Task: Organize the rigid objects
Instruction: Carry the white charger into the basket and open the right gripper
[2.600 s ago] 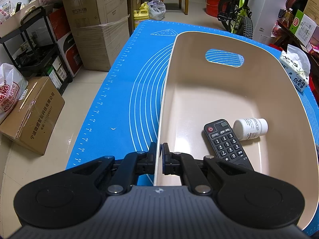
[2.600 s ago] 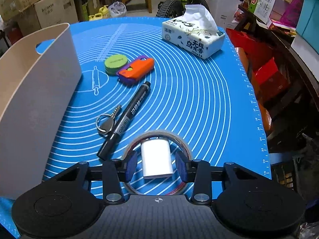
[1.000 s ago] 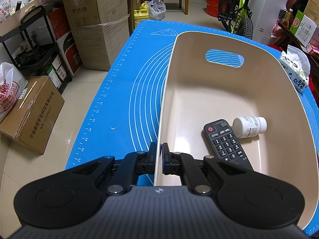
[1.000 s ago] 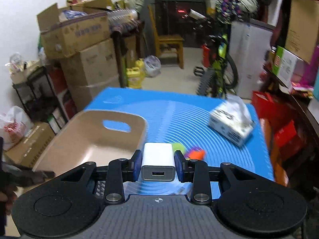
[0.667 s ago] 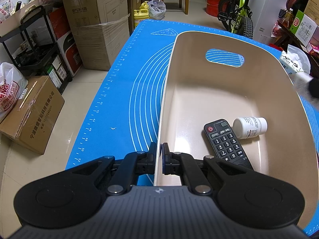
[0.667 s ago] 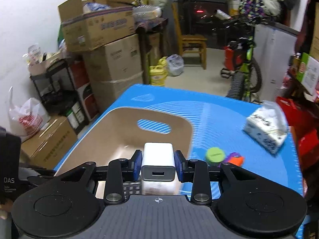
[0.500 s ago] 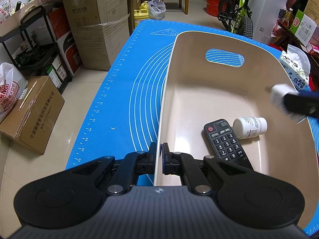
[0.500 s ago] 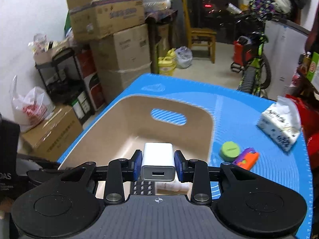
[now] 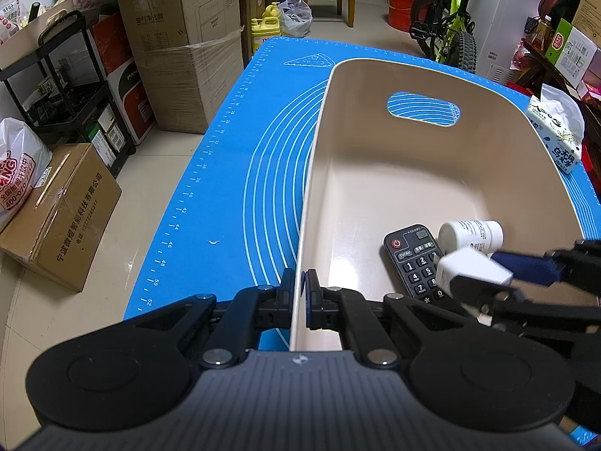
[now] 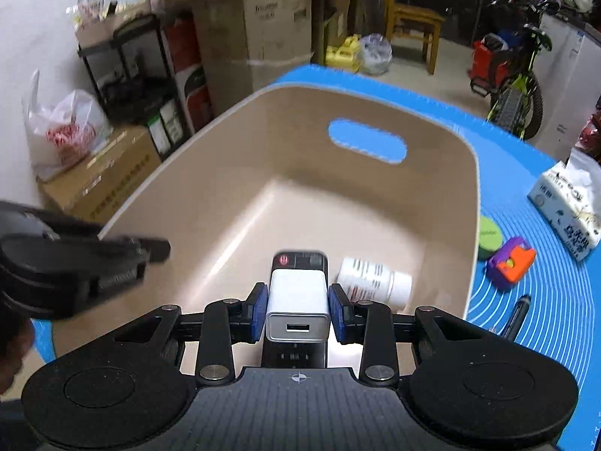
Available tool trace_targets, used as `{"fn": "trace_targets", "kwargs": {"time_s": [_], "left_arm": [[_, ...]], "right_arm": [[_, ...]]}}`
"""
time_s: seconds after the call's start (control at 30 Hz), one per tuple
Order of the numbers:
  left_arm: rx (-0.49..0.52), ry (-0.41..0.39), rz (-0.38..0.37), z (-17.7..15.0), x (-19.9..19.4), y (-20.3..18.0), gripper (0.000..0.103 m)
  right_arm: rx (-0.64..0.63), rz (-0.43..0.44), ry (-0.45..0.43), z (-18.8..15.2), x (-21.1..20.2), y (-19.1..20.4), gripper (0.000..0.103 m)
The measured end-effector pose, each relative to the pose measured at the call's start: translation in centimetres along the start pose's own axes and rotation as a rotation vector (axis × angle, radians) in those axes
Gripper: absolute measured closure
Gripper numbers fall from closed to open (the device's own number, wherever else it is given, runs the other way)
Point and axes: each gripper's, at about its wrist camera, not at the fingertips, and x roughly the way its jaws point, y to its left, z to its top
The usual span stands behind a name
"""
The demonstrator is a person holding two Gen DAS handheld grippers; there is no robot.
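The white charger block (image 10: pixel 297 304) is sitting clamped between the blue pads of the right gripper (image 10: pixel 298 314), which is closed on its two flat sides, and it is hanging inside the beige bin (image 10: pixel 240 173), just above the black remote control (image 10: pixel 298 259). The remote is lying on the bin's floor, with a white pill bottle (image 10: pixel 373 280) lying on its side just beside it, toward the bin's right wall. The left gripper (image 9: pixel 299 297) is pinching the bin's near rim, its jaws closed tight on the thin wall. The bin is standing on a blue mat (image 9: pixel 225 173). Outside the bin's right wall, on the mat, a green round disc (image 10: pixel 490 238) and a purple-and-orange toy (image 10: pixel 511 261) are lying near each other, a black marker (image 10: pixel 518 315) is lying nearer the camera, and a tissue pack (image 10: pixel 567 210) is resting farther from the bin.
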Motion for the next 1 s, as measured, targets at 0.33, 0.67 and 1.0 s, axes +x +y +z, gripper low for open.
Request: {"fn": "trace_targets", "kwargs": {"time_s": [0.33, 0.67, 1.0], "left_arm": [[0.0, 0.0, -0.001, 0.0, 0.0, 0.1, 0.096], [0.0, 0.0, -0.001, 0.0, 0.0, 0.1, 0.096], [-0.003, 0.001, -0.002, 0.0, 0.0, 0.0, 0.096]], "right_arm": [[0.036, 0.033, -0.007, -1.1, -0.9, -1.0, 0.048], [0.124, 0.017, -0.176, -0.3, -6.9, -4.4, 0.043], [0.224, -0.114, -0.205, -3.1, -10.0, -10.4, 0.042]]}}
